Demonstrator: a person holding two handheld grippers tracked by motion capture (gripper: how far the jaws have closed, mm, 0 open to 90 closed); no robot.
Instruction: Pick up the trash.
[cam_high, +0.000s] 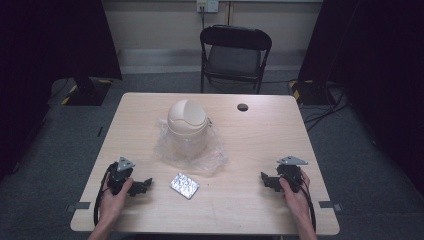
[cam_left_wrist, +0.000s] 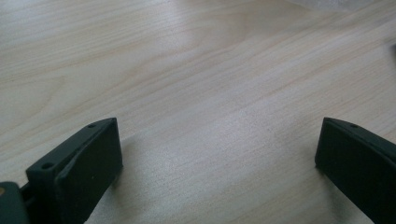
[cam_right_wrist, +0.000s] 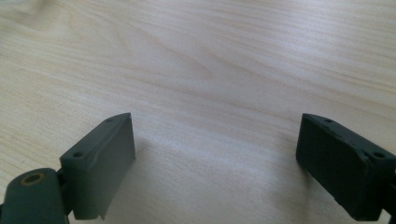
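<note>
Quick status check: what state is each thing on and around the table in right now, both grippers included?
Left gripper: open, nothing between its jaws, low over the table.
Right gripper: open, nothing between its jaws.
Small bin: upright, domed lid on, standing on the plastic bag.
Plastic bag: crumpled under the bin.
Foil packet: lying flat, untouched.
Chair: unoccupied.

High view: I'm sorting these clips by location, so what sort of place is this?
Probably a lab or studio set up for recording: a lone wooden table on grey carpet, black curtains on both sides, cables trailing over the floor, and a folding chair behind.
</note>
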